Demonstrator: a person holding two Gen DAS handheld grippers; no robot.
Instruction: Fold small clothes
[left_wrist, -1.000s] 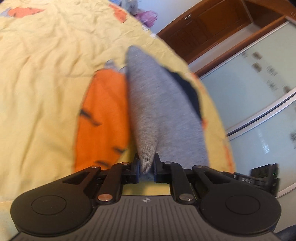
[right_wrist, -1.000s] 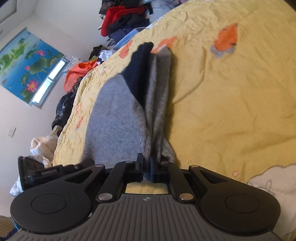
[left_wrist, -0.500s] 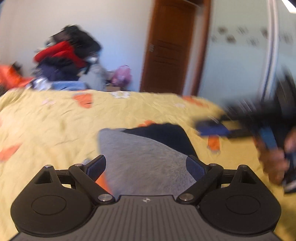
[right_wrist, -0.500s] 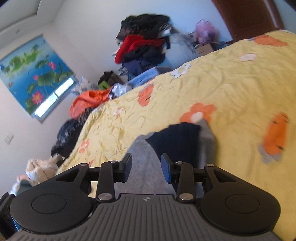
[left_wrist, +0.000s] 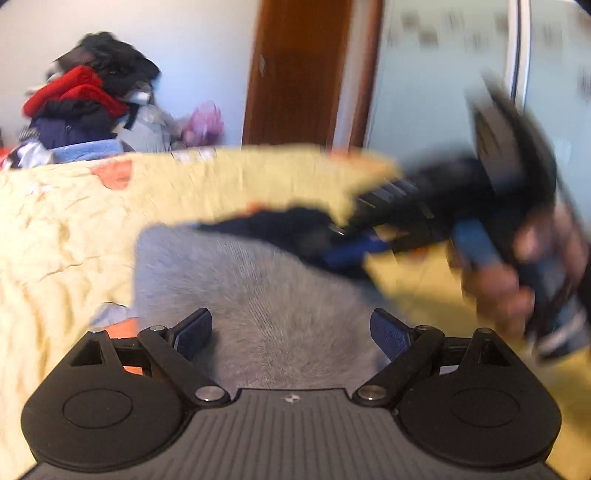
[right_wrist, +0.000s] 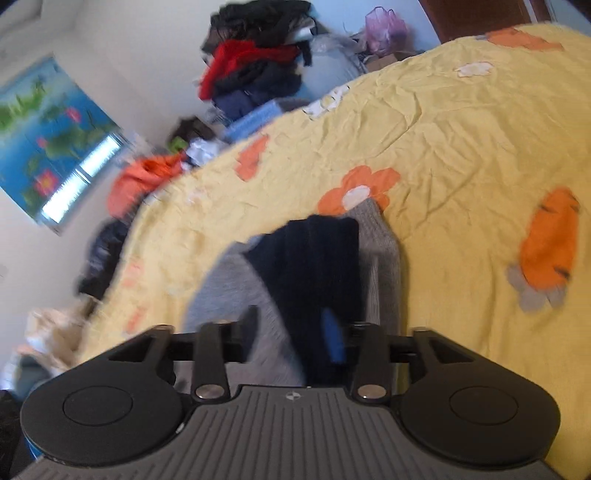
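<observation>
- Grey garment with a navy panel (right_wrist: 295, 280) lying flat on the yellow flowered bedspread (right_wrist: 461, 122), near the bed's edge, just ahead of both grippers.
- Left gripper (left_wrist: 291, 328): jaws spread wide, nothing between them, hovering low over the grey cloth (left_wrist: 258, 288).
- Right gripper (right_wrist: 291, 328): jaws parted, empty, poised above the seam where grey meets navy; seen blurred from the left wrist view, reaching across at the navy part (left_wrist: 288, 225), with a hand (left_wrist: 517, 273) on its handle.
- Step in hand, by judgement: between folds, with the cloth laid down and released, and both tools lining up for a fresh grip.
- Next move probably calls for lowering each gripper onto an edge or corner of the garment, pinching only the top layer and not the bedspread beneath.
- Worth keeping the grips well apart so that the next fold lands square.
- Heap of clothes (right_wrist: 255, 55) beyond the bed, well apart from the work.
</observation>
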